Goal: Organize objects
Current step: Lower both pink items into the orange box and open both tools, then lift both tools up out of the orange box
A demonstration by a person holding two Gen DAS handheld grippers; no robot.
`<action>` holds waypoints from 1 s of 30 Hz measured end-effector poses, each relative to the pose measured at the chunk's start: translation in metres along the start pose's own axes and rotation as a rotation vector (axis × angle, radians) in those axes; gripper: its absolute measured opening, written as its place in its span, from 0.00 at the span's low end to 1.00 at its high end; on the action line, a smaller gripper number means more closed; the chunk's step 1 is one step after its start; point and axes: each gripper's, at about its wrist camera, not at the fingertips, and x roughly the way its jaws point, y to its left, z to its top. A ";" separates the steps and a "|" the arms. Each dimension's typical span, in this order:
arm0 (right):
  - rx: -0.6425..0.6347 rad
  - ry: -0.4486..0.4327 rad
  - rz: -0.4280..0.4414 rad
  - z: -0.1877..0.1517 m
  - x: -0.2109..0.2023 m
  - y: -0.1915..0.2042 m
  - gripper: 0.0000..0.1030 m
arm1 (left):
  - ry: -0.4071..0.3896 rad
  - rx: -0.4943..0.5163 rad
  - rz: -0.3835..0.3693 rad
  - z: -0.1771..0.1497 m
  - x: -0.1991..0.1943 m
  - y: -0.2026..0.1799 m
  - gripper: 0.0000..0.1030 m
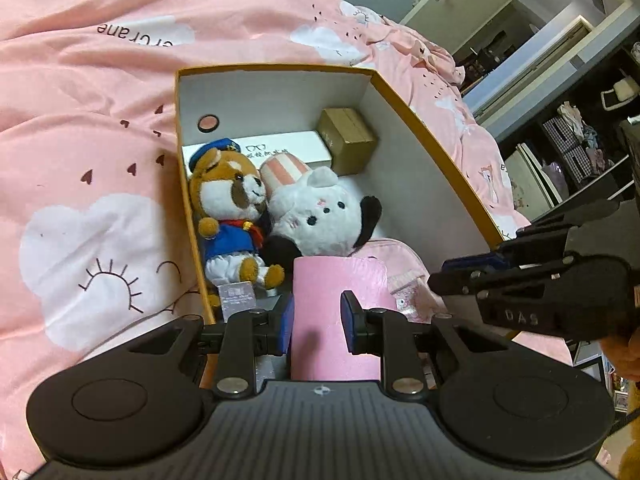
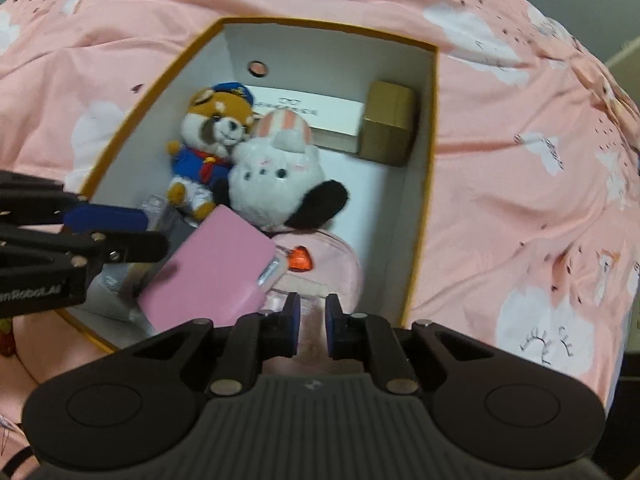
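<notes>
One flat pink rectangular case (image 1: 338,312) sits clamped in the left hand-held gripper (image 1: 318,326), long axis toward the upper frame. Right hand-held gripper (image 2: 310,320) closed and empty, over the orange-rimmed white cardboard box (image 2: 424,216).

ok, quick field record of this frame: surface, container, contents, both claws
surface: pink printed bedding
container: open orange-rimmed box on the bedding
contents: bear plush in blue uniform, white plush with black ear, gold carton, long white box, pink pouch
left claw: shut on pink case, held over box's near end
right claw: shut, nothing held, above the pouch
</notes>
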 end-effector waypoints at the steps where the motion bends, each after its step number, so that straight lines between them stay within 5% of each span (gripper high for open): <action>1: -0.006 -0.003 0.018 -0.001 0.001 0.001 0.22 | -0.005 -0.002 0.003 0.000 -0.001 0.001 0.26; 2: -0.012 -0.008 0.030 -0.003 0.001 0.002 0.31 | -0.009 -0.004 0.005 0.001 -0.003 0.002 0.26; 5: -0.030 -0.032 0.058 0.001 0.000 0.008 0.36 | -0.030 -0.023 0.006 0.003 -0.008 0.007 0.26; 17: 0.042 0.010 0.119 0.021 0.037 0.022 0.36 | -0.086 -0.067 0.016 0.007 -0.025 0.023 0.26; 30: -0.135 -0.008 0.137 0.029 0.047 0.048 0.30 | -0.093 -0.090 0.025 0.005 -0.029 0.031 0.26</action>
